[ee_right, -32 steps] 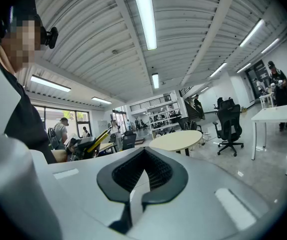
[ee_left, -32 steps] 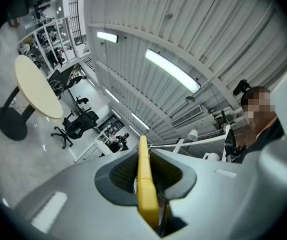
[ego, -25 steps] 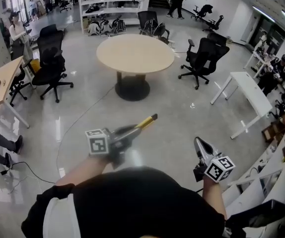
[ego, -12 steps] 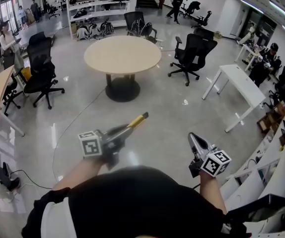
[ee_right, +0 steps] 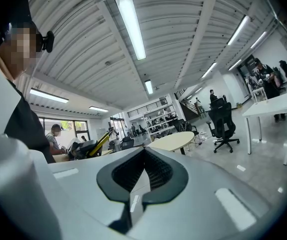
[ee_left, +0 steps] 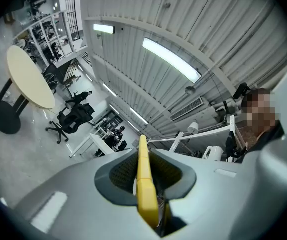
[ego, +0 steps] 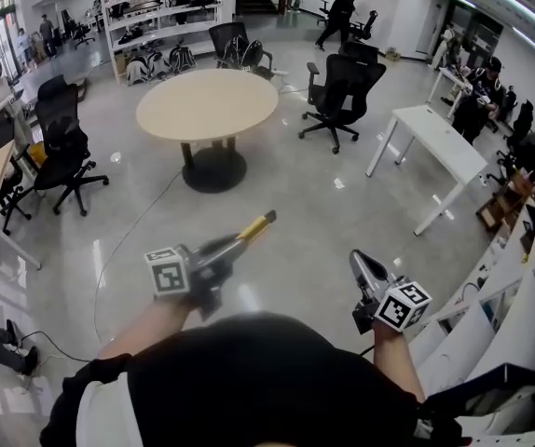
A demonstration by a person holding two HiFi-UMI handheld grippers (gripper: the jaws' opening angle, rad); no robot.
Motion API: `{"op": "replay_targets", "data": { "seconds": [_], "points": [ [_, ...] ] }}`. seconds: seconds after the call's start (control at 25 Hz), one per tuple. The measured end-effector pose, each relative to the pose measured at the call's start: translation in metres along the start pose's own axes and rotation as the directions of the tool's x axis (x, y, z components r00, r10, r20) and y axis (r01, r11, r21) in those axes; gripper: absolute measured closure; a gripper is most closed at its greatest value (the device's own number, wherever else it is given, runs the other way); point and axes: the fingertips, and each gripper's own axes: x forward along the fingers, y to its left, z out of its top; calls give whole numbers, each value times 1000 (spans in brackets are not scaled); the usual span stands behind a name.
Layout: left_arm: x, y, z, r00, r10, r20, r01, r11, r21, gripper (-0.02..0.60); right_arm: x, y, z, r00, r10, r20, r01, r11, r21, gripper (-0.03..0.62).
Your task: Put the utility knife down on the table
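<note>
Left tool (ego: 228, 248) clamps utility knife (ego: 256, 225); right tool (ego: 360, 262) closed, empty

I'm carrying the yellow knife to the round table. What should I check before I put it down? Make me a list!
1. Knife gripped tight: ok. The left gripper has its jaws shut on the utility knife.
2. Other gripper free: ok. The right gripper has its jaws together with nothing between them.
3. Room on the round table: ok. Its top looks bare.
4. Table close enough: not ok. Open floor lies between the grippers and the table, so walk closer first.
5. Blade pulled in: cannot tell. Only the yellow body shows clearly.
</note>
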Motion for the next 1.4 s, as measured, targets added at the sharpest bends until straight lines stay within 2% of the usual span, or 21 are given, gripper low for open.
{"op": "replay_targets", "data": {
  "seconds": [0.44, 0.72, 1.0, 1.24, 1.4],
  "points": [
    [54, 0, -22, 997, -37, -72, 36, 999, -25, 511, -28, -41, -2, 999, -43, 3, 43, 998, 51, 580],
    [66, 38, -6, 995, -71, -72, 67, 996, -55, 511, 2, -56, 1, 997, -74, -15, 75, 996, 43, 580],
    [70, 113, 56, 991, -122, -62, 117, 990, -79, 511, 85, -67, 23, 992, -123, -9, 123, 992, 15, 580],
    [68, 177, 129, 986, -156, -59, 153, 987, -52, 511, 177, -67, 53, 992, -127, 25, 127, 992, -19, 580],
    [65, 220, 170, 987, -154, -46, 152, 987, -49, 511, 234, -76, 58, 992, -125, 16, 126, 992, -16, 580]
  ]
}}
